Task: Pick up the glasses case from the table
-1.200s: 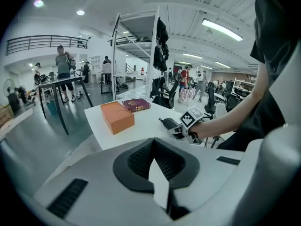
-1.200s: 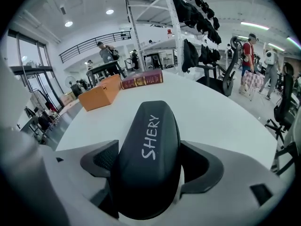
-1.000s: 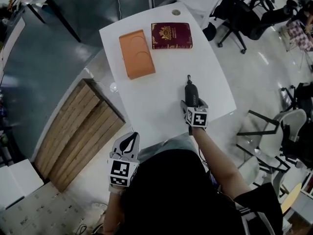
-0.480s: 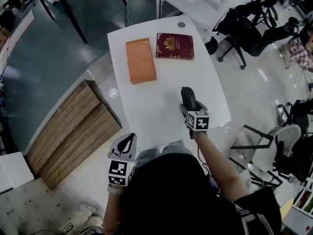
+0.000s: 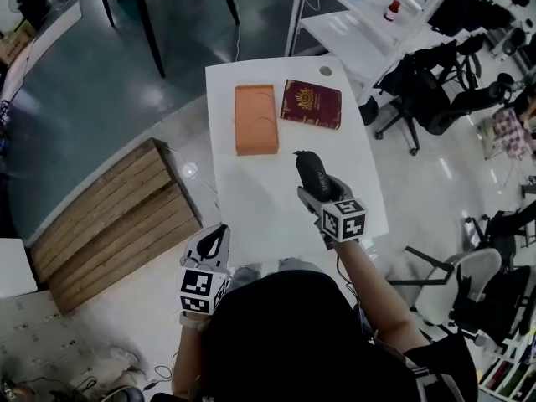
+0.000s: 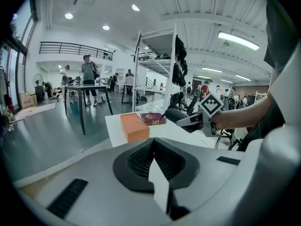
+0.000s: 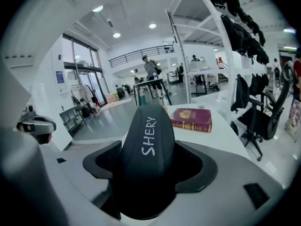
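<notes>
The black glasses case (image 5: 308, 171), lettered SHERY (image 7: 148, 140), is off the white table (image 5: 251, 199) and held in the air above its right half. My right gripper (image 5: 316, 188) is shut on the case, one jaw on each long side (image 7: 149, 185). In the left gripper view the case (image 6: 175, 116) and the right gripper (image 6: 196, 121) hang over the table beyond my left jaws. My left gripper (image 5: 218, 239) hovers off the table's near left edge, shut and holding nothing (image 6: 157, 182).
An orange box (image 5: 256, 119) and a dark red book (image 5: 311, 104) lie side by side at the table's far end. A wooden pallet (image 5: 109, 224) lies on the floor to the left. Office chairs (image 5: 435, 90) and a white shelf rack (image 5: 368, 15) stand to the right.
My right gripper has risen from the tabletop with the glasses case in its jaws. The left gripper has shifted only slightly.
</notes>
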`<state>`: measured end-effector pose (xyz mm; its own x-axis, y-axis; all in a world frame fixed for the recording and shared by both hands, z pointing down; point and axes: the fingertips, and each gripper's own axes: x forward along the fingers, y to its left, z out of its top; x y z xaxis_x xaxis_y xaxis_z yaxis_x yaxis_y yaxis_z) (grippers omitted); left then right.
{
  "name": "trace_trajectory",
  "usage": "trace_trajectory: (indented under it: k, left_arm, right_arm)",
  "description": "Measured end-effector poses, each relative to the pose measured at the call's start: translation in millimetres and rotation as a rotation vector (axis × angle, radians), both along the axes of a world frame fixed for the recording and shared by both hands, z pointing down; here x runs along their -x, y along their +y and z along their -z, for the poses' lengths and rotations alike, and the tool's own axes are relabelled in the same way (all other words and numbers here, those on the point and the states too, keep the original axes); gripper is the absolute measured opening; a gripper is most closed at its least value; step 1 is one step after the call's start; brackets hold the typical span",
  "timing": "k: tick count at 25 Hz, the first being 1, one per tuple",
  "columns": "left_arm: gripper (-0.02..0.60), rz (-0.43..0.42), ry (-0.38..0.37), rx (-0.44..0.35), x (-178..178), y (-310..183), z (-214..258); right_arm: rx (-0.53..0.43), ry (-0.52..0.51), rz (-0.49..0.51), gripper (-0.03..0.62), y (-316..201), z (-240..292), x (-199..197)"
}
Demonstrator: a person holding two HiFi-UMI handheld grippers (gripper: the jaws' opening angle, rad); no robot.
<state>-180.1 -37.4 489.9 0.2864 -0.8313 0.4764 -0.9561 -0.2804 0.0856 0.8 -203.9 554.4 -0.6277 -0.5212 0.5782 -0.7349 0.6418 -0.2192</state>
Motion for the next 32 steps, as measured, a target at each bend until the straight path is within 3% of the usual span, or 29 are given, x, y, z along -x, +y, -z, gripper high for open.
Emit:
trace_trajectory:
  k: [14, 25, 32]
  left_arm:
    - [0.018, 0.120, 0.027, -0.114, 48.7, 12.5, 33.4]
    - [0.018, 0.200, 0.012, -0.147, 81.1, 34.1, 44.8]
    - [0.018, 0.214, 0.002, -0.154, 88.8, 44.4, 46.3]
  right_arm:
    - [-0.196, -0.107, 0.428, 0.373, 67.8, 123.1, 119.2]
    - [-0.288, -0.201, 0.620, 0.371, 118.1, 169.8, 169.6]
    - [-0.320, -0.221, 0.691, 0.371, 138.1, 177.8, 183.6]
